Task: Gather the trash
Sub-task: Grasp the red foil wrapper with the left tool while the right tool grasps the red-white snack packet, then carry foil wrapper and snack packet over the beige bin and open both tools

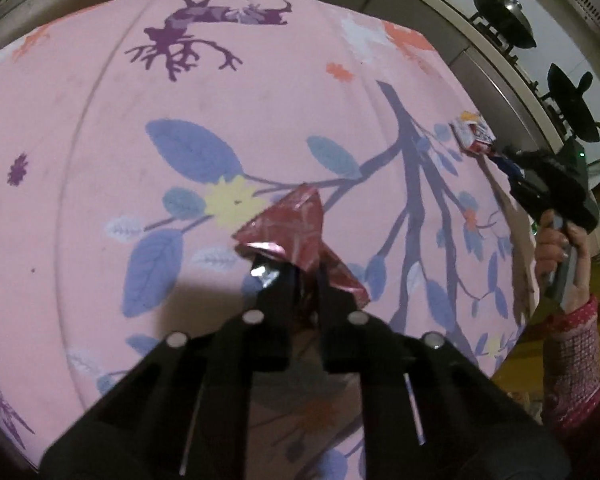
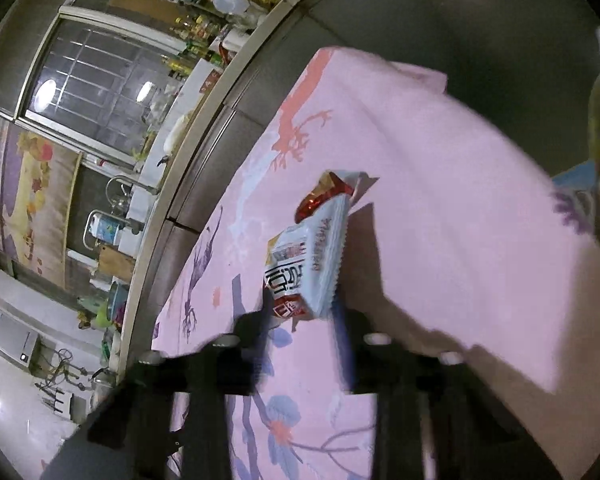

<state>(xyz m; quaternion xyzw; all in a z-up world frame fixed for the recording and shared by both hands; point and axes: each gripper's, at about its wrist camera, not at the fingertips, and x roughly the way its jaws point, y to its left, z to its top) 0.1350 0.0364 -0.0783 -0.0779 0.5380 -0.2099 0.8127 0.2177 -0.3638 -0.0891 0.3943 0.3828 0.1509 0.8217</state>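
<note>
Pink floral cloth (image 1: 100, 128) | left gripper (image 1: 304, 280) clamps crumpled red wrapper (image 1: 296, 224) | right gripper (image 2: 300, 320) clamps white snack packet (image 2: 312, 256)

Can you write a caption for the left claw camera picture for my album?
Left claw pinches a crumpled red wrapper on the pink flowery cloth.

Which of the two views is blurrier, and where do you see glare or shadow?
Right wrist view: motion-smeared, worst on the right gripper; the white snack wrapper casts a shadow. Left wrist view: sharper, glare on the red foil wrapper, bowed tablecloth.
</note>
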